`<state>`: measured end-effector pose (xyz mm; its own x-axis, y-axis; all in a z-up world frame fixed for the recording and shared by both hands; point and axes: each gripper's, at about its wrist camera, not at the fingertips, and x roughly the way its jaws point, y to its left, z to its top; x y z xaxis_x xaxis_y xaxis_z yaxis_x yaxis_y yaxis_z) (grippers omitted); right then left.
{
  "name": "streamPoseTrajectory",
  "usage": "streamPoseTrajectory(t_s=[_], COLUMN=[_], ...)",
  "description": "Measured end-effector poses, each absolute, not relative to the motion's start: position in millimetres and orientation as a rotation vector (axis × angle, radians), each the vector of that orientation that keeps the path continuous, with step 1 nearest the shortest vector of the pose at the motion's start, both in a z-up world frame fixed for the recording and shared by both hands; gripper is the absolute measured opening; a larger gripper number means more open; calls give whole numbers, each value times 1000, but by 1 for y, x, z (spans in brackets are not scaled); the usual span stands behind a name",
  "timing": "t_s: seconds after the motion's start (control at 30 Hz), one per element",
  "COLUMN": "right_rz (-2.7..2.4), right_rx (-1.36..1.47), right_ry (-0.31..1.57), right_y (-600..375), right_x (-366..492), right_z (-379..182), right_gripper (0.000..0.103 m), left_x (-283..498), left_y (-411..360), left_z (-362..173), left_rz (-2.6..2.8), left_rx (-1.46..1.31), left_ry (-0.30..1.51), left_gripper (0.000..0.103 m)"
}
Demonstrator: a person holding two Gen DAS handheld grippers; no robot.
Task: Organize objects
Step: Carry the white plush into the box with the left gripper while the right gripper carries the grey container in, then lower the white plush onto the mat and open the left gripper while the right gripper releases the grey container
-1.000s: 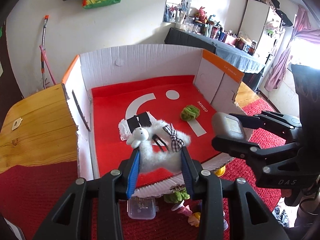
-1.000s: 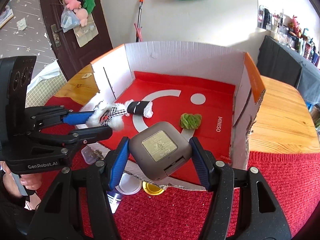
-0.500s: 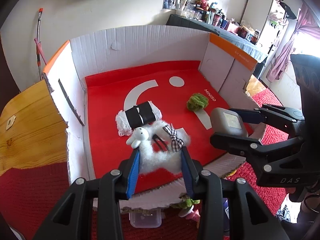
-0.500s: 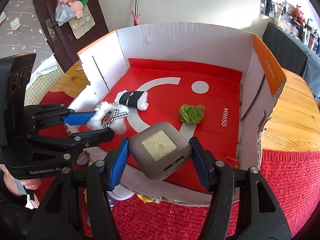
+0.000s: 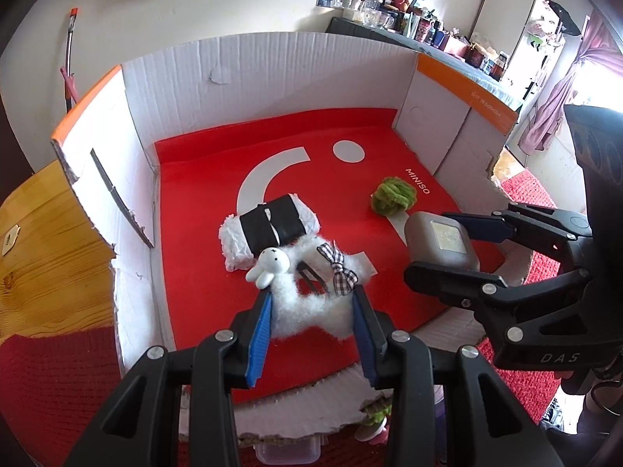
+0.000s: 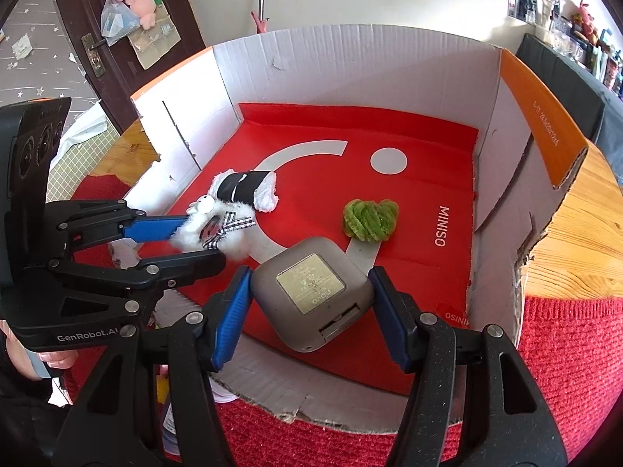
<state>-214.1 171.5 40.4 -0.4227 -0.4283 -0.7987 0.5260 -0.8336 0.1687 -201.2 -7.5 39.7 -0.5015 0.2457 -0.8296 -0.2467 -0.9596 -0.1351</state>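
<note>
My left gripper is shut on a white fluffy hair clip with a small rabbit head and a checked bow, held over the front of the red-floored cardboard box. It also shows in the right wrist view. My right gripper is shut on a grey square case with a gold label, held over the box's front right part; it shows in the left wrist view too. On the box floor lie a white and black plush roll and a green woolly ball.
The box stands on a wooden table with a red knitted cloth at the front. Small items lie in front of the box under the grippers, including a clear plastic container. A dark door is at the back left.
Both grippers have moved forward and lower over the box with their loads still held. The box floor and the things on it look closer.
</note>
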Motion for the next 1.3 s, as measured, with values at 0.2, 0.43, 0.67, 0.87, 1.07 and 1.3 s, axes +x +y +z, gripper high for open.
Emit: streamPoseTrajectory(t_s=[0.2, 0.43, 0.67, 0.87, 1.07, 1.3], right_rz=[-2248, -2250, -2256, -2260, -2270, -2281], right_rx=[1234, 1241, 1242, 1242, 1239, 1235], right_ry=[144, 145, 148, 146, 153, 170], right_y=[170, 170, 169, 168, 168, 166], right_x=[-218, -220, -224, -226, -230, -232], right_z=[36, 33, 31, 29, 28, 27], right_gripper=[59, 59, 59, 59, 59, 59], left_x=[-205, -209, -212, -213, -213, -216], left_y=[-10, -10, -11, -13, -13, -15], left_z=[37, 34, 34, 35, 35, 34], left_rz=[2495, 2492, 2497, 2498, 2499, 2504], left_rx=[-1396, -1406, -1406, -1407, -1407, -1405], left_ry=[-6, -5, -3, -4, -3, 4], left_gripper=[40, 40, 41, 41, 41, 41])
